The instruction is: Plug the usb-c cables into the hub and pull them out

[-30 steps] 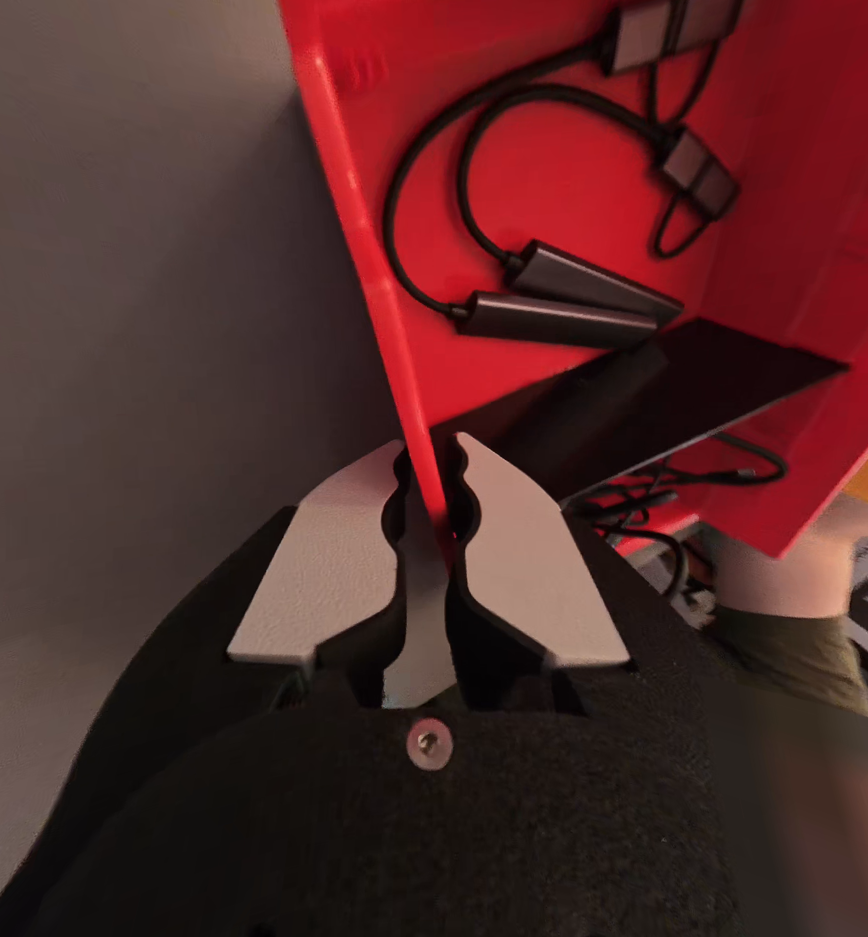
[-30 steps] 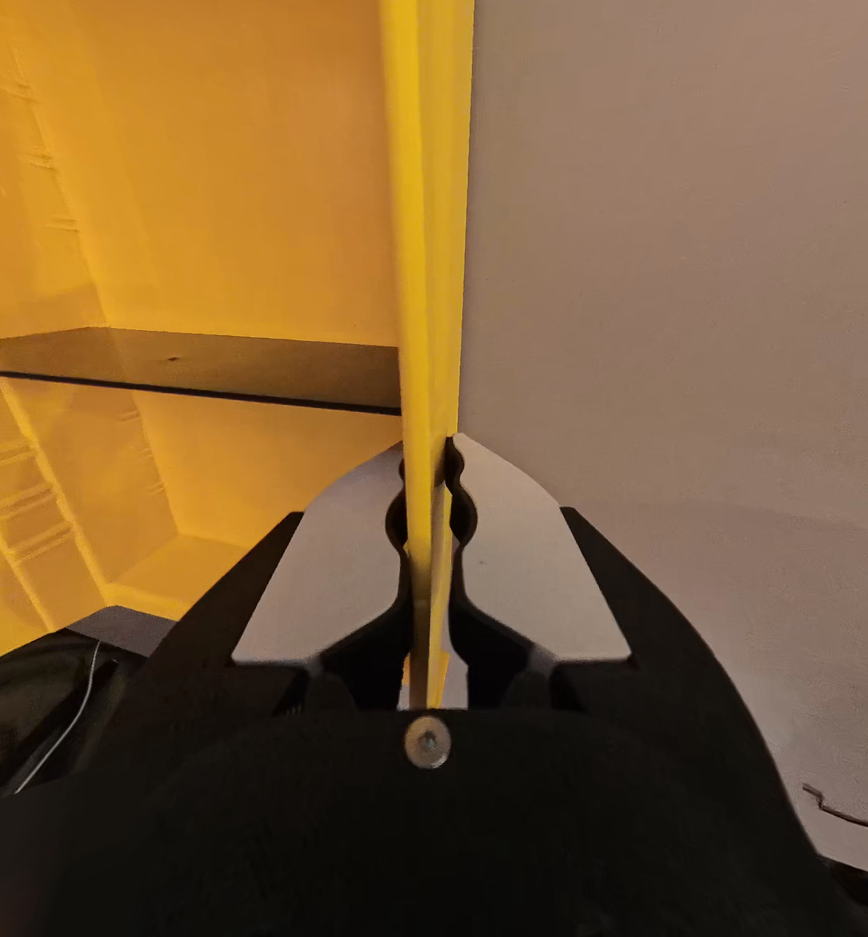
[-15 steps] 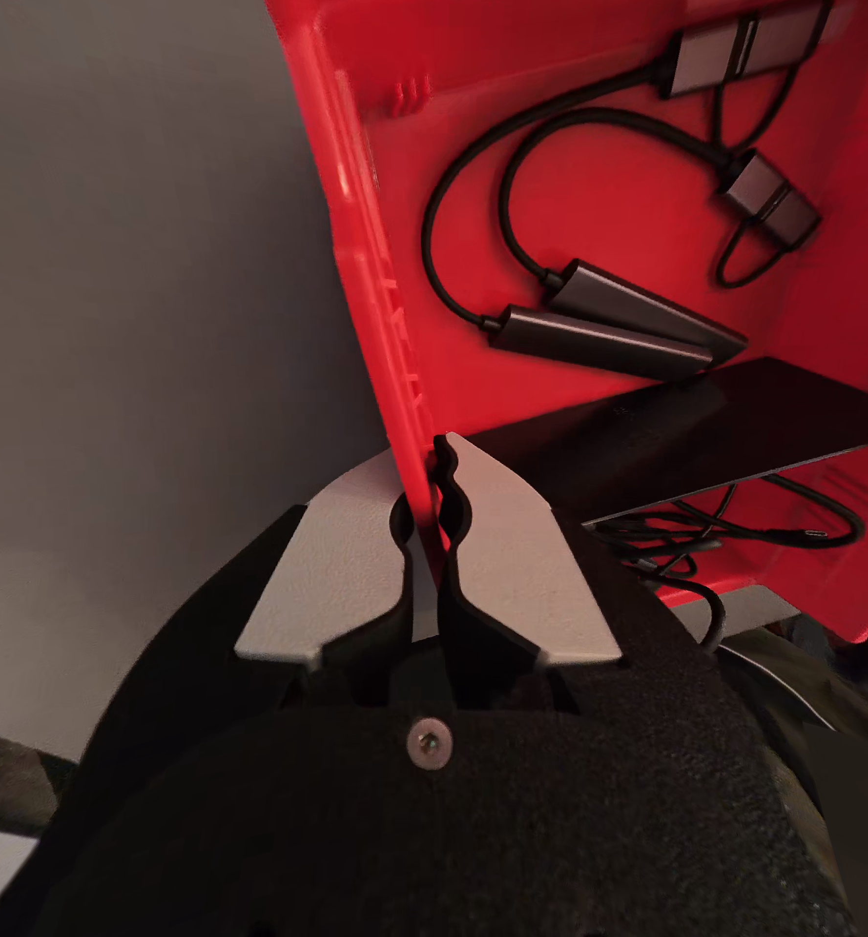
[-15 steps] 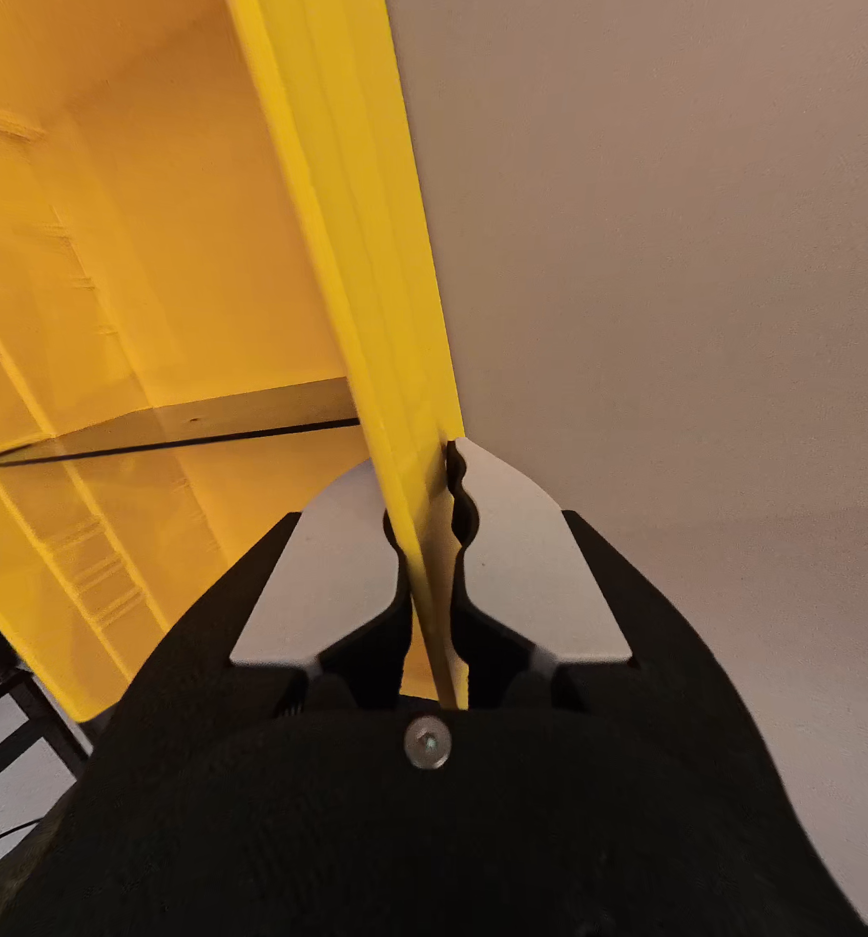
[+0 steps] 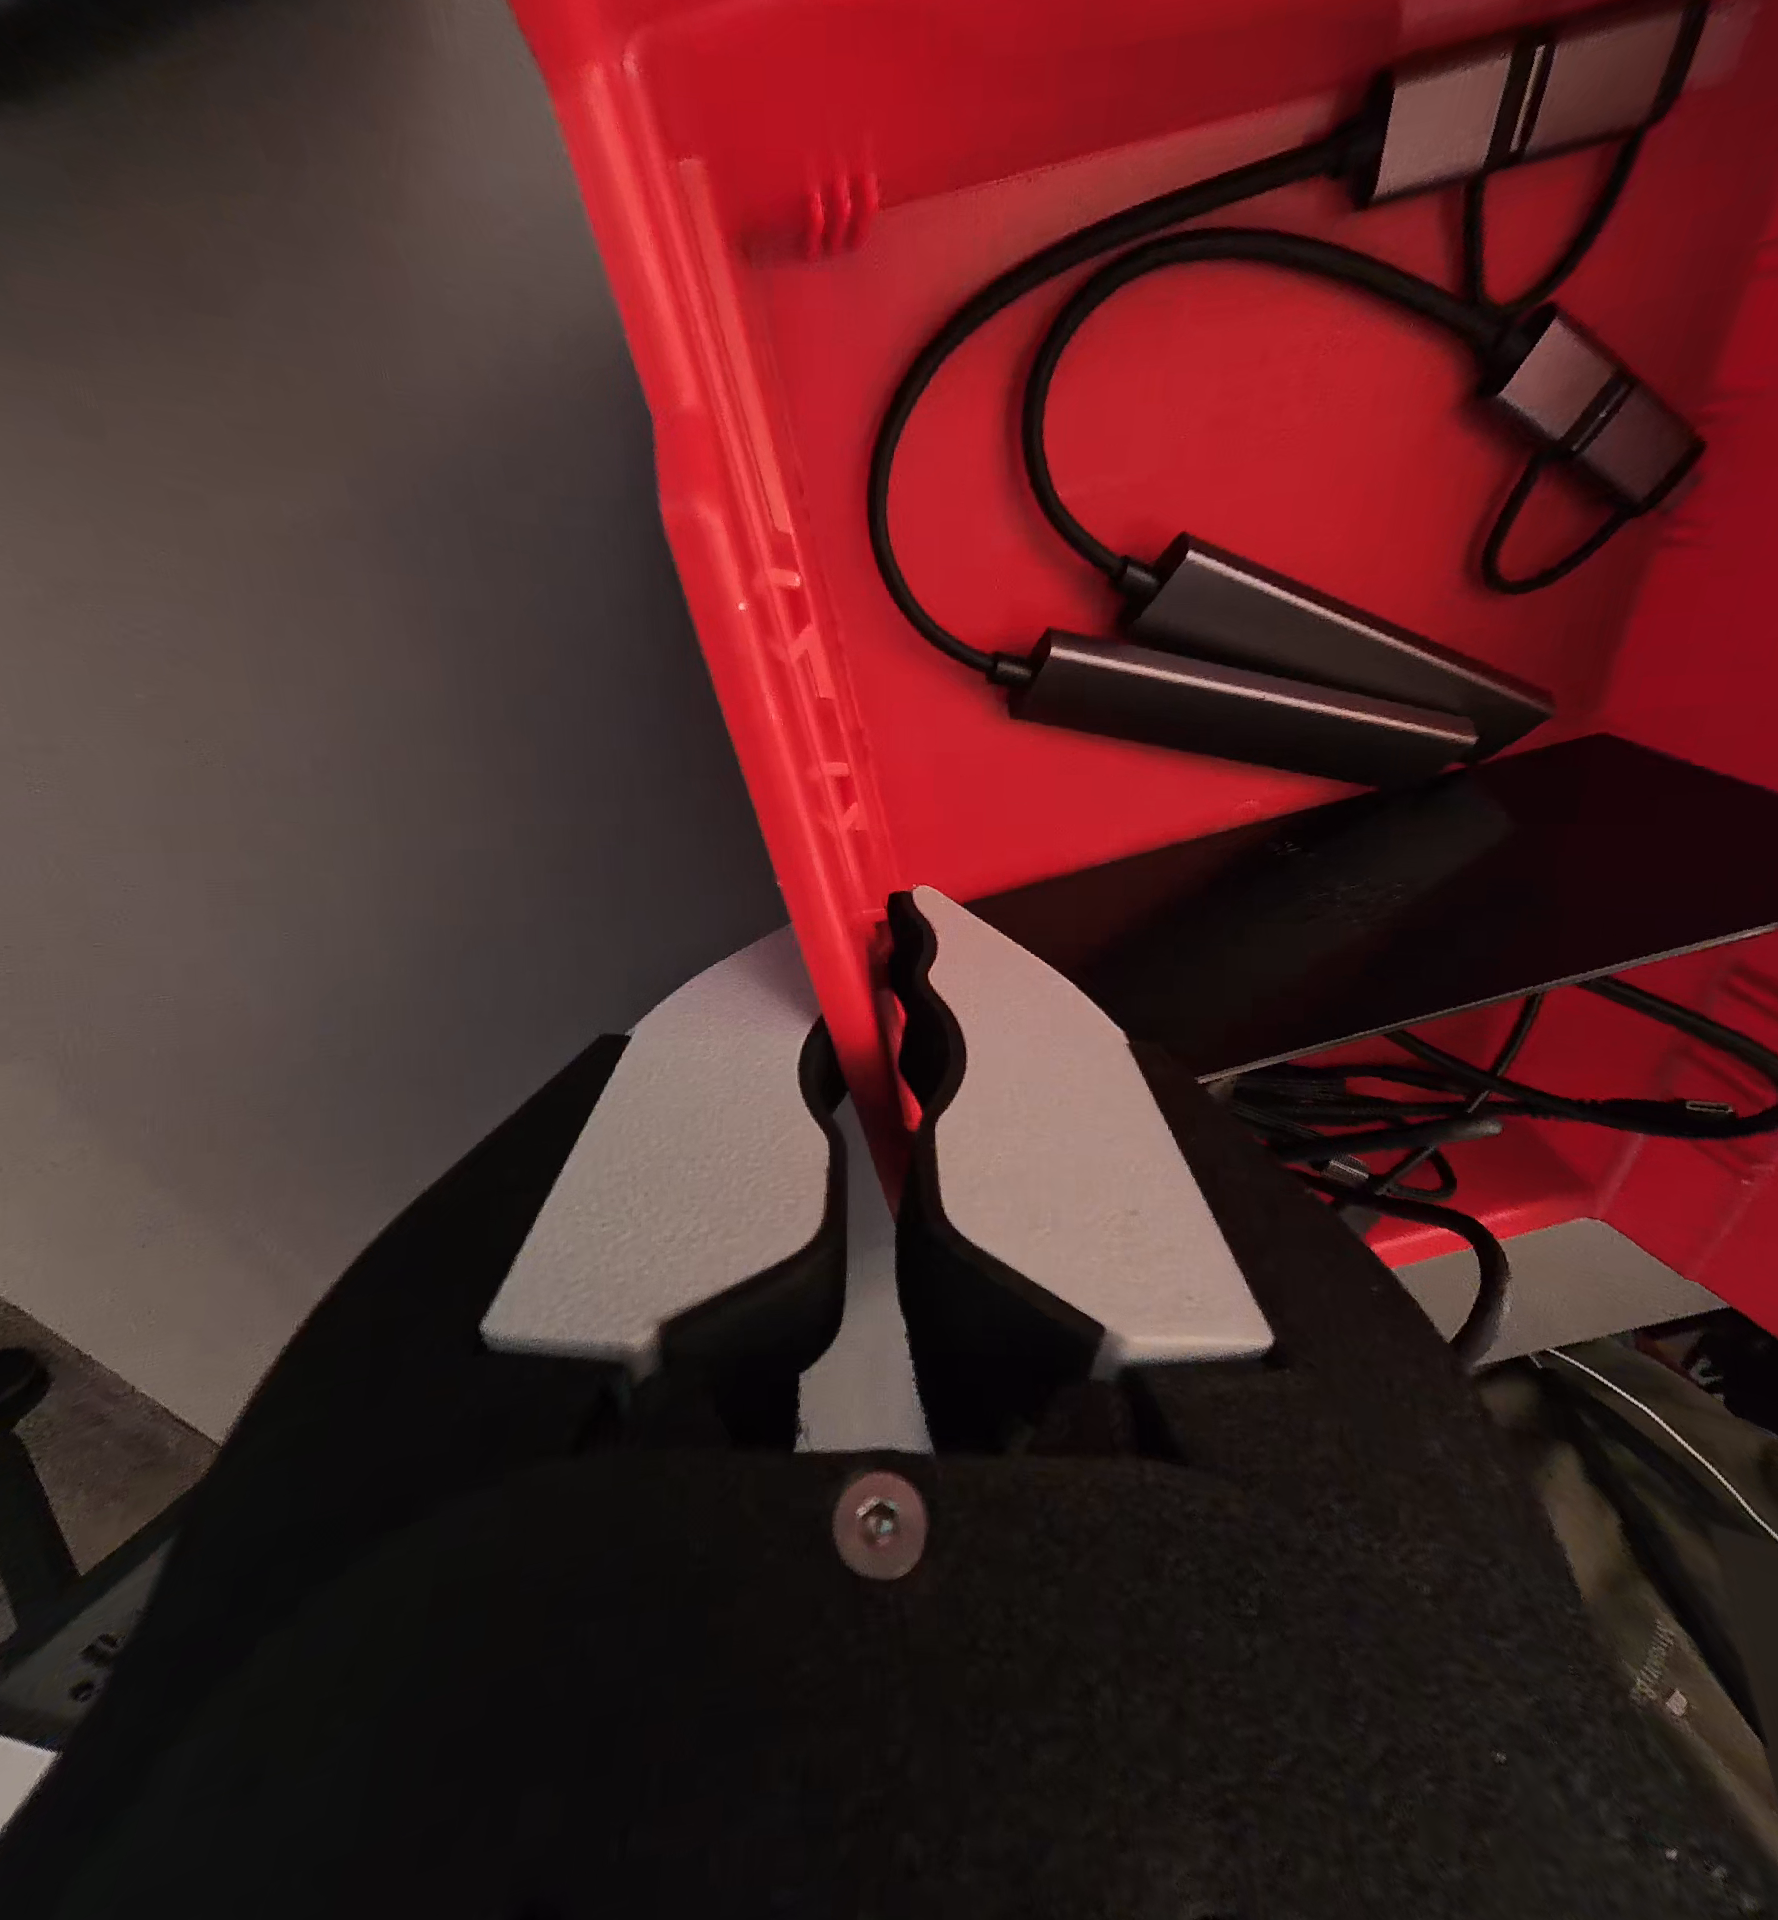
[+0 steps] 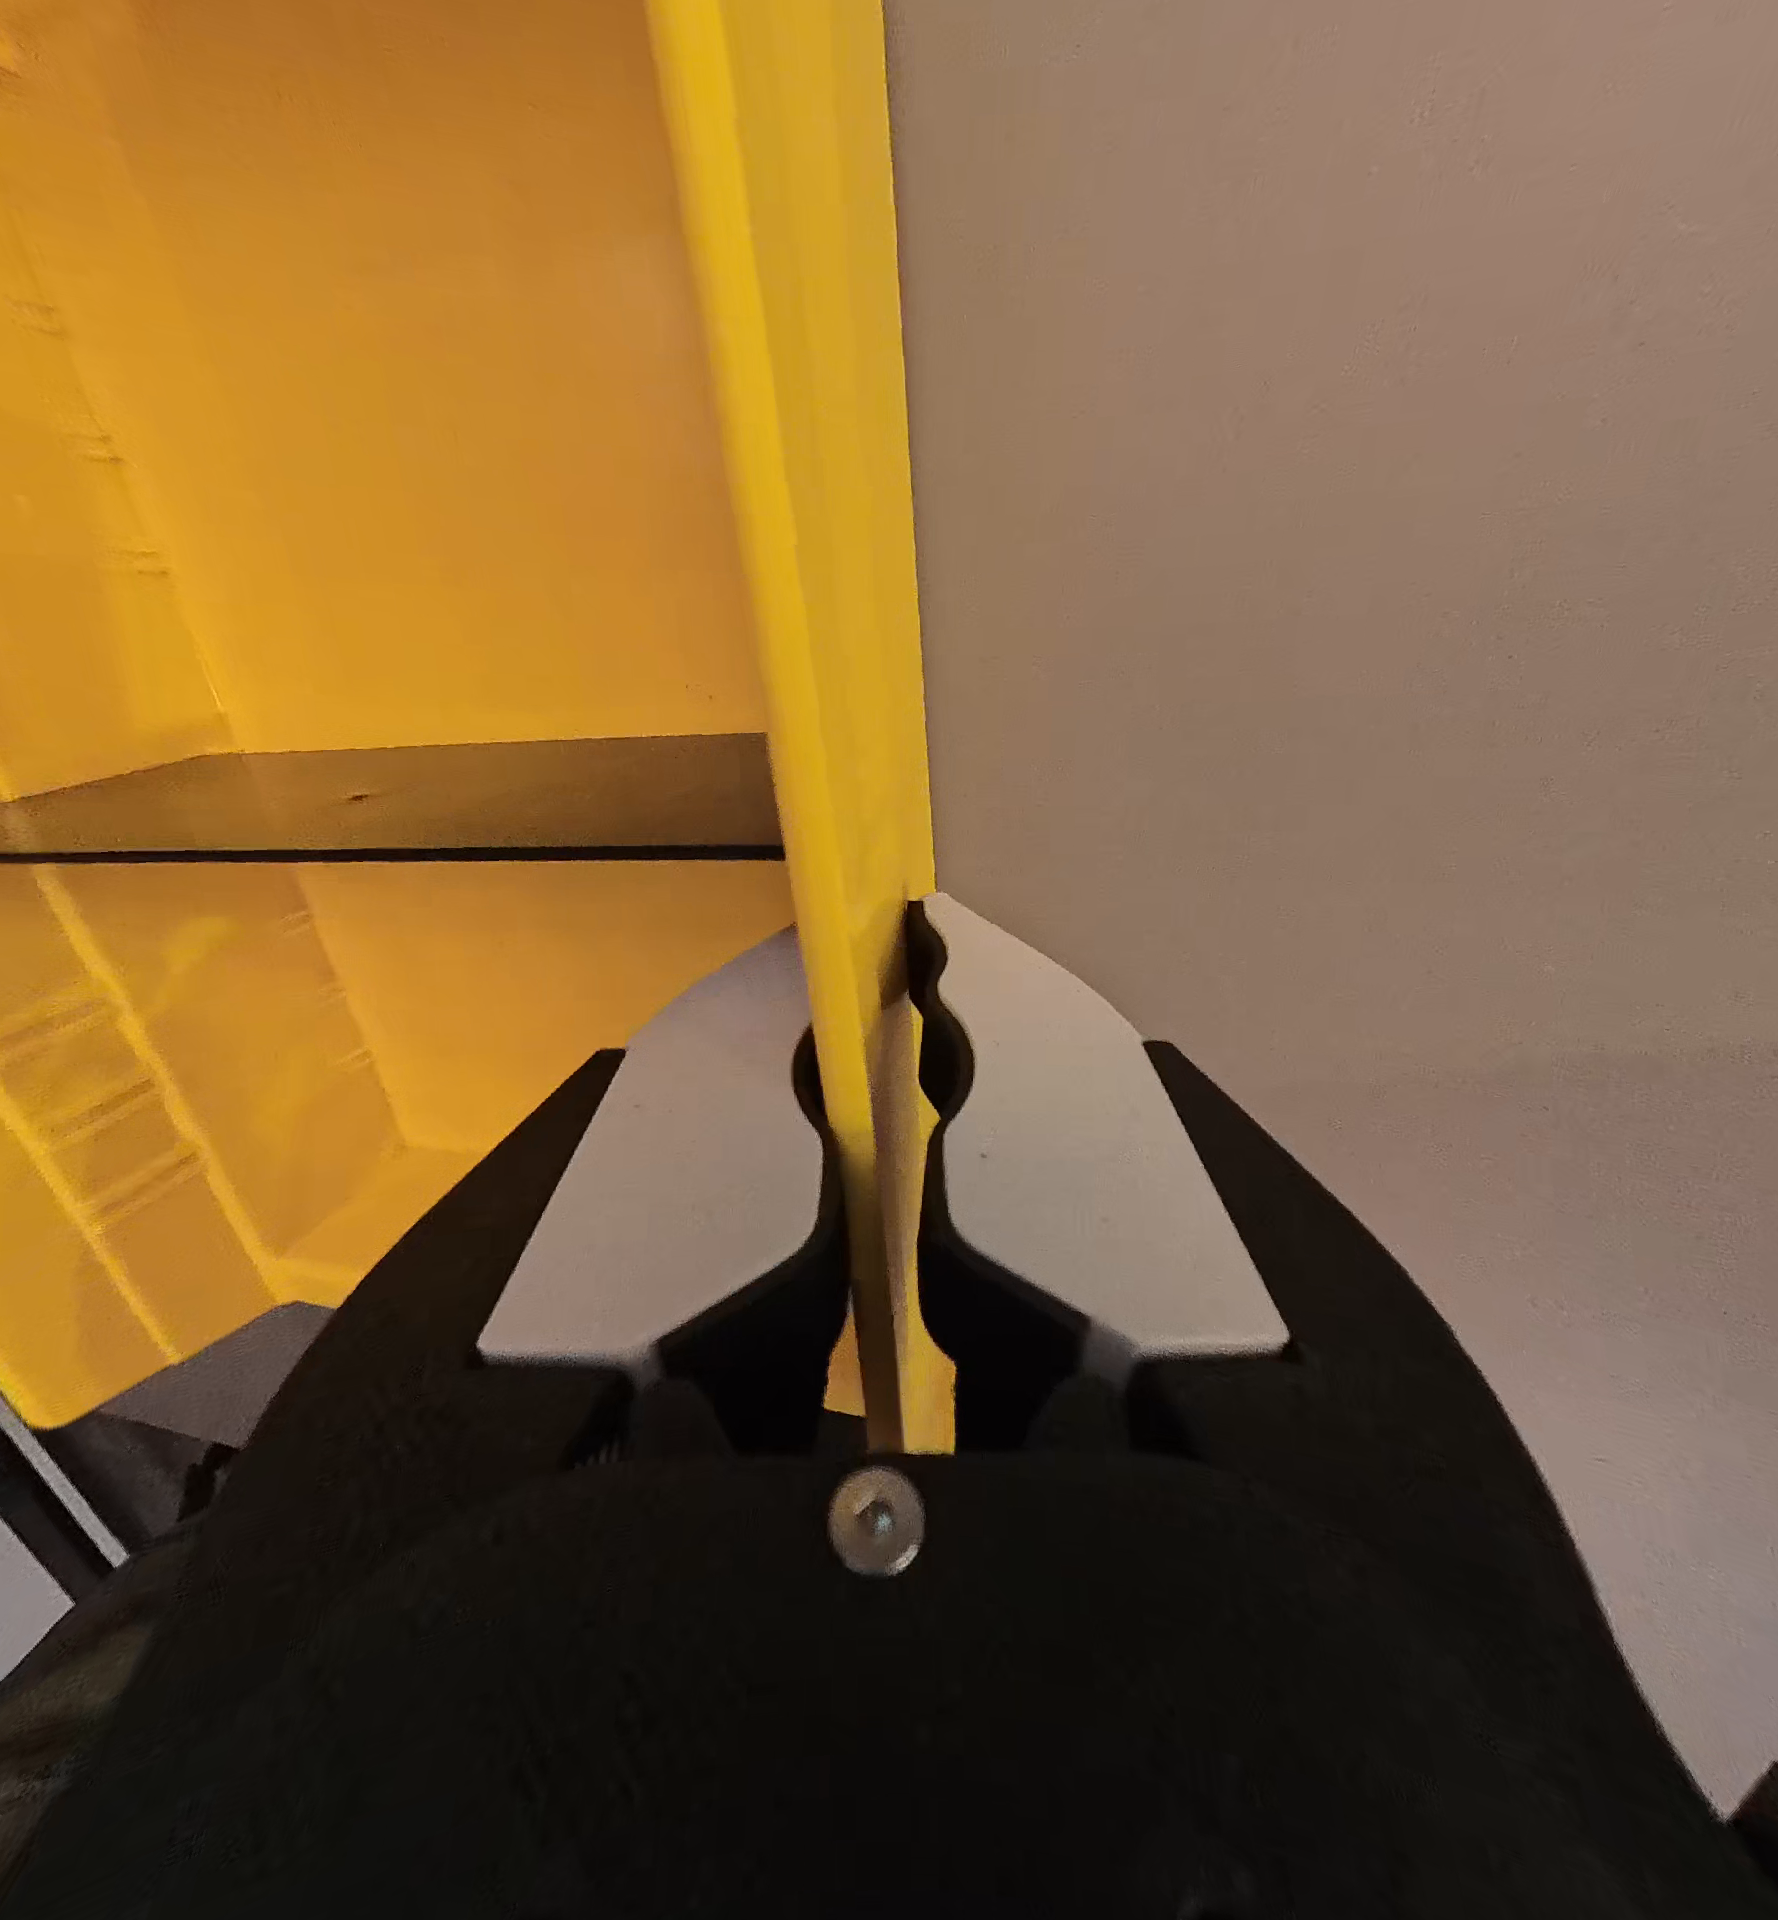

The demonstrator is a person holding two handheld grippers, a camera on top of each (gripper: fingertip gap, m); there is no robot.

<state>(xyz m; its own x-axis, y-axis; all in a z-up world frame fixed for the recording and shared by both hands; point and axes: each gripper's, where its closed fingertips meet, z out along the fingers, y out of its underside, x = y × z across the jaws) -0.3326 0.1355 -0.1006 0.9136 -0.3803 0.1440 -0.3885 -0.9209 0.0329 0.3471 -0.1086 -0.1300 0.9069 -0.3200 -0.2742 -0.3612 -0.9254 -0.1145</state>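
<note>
Left wrist view alone showed the task items: the left gripper had its jaws clamped on the rim of a red bin, whose floor held two grey wedge-shaped hubs side by side, long axes running from 10 to 4 o'clock, leads at the 10 o'clock ends. A black divider crossed below them; loose usb-c cables lay tangled beyond it, toward 4 o'clock. Right wrist view showed only the right gripper, jaws clamped on the wall of a yellow bin, with its own dark divider.
</note>
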